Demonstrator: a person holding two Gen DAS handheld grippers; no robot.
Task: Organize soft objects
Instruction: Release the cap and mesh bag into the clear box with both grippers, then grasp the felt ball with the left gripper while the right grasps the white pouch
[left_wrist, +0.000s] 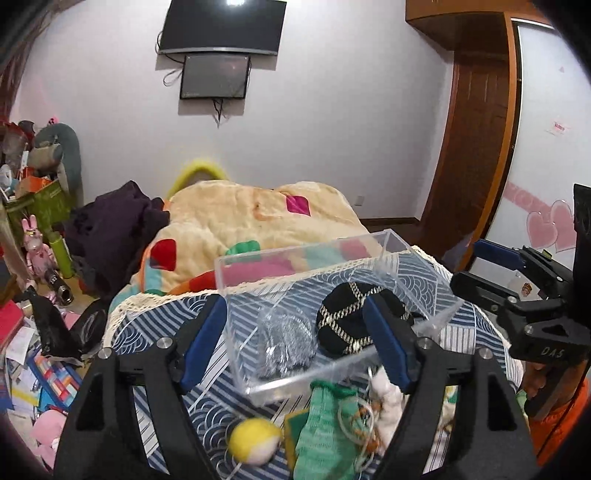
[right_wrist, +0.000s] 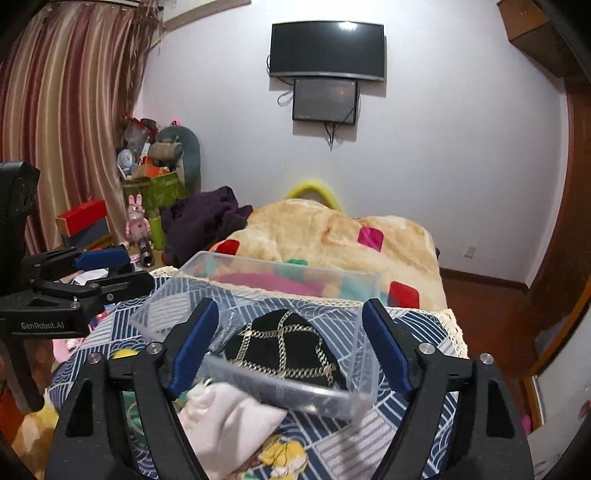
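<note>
A clear plastic box (left_wrist: 236, 280) (right_wrist: 369, 373) sits on the blue patterned cloth. Inside it lie a black pouch with gold chain (left_wrist: 349, 317) (right_wrist: 284, 343) and a silver glittery pouch (left_wrist: 286, 341). In front of the box lie a green knitted pouch (left_wrist: 325, 421), a yellow and cream felt ball (left_wrist: 255, 441) and a white soft pouch (right_wrist: 225, 417) (left_wrist: 386, 395). My left gripper (left_wrist: 295, 343) is open and empty above these items, near the box's front wall. My right gripper (right_wrist: 288, 343) is open and empty, fingers either side of the box.
A cream blanket with coloured patches (left_wrist: 251, 221) covers the bed beyond. A dark garment (left_wrist: 114, 229) lies at its left. Toys and boxes (left_wrist: 40, 192) clutter the floor at left. A wooden door frame (left_wrist: 472, 147) stands at right.
</note>
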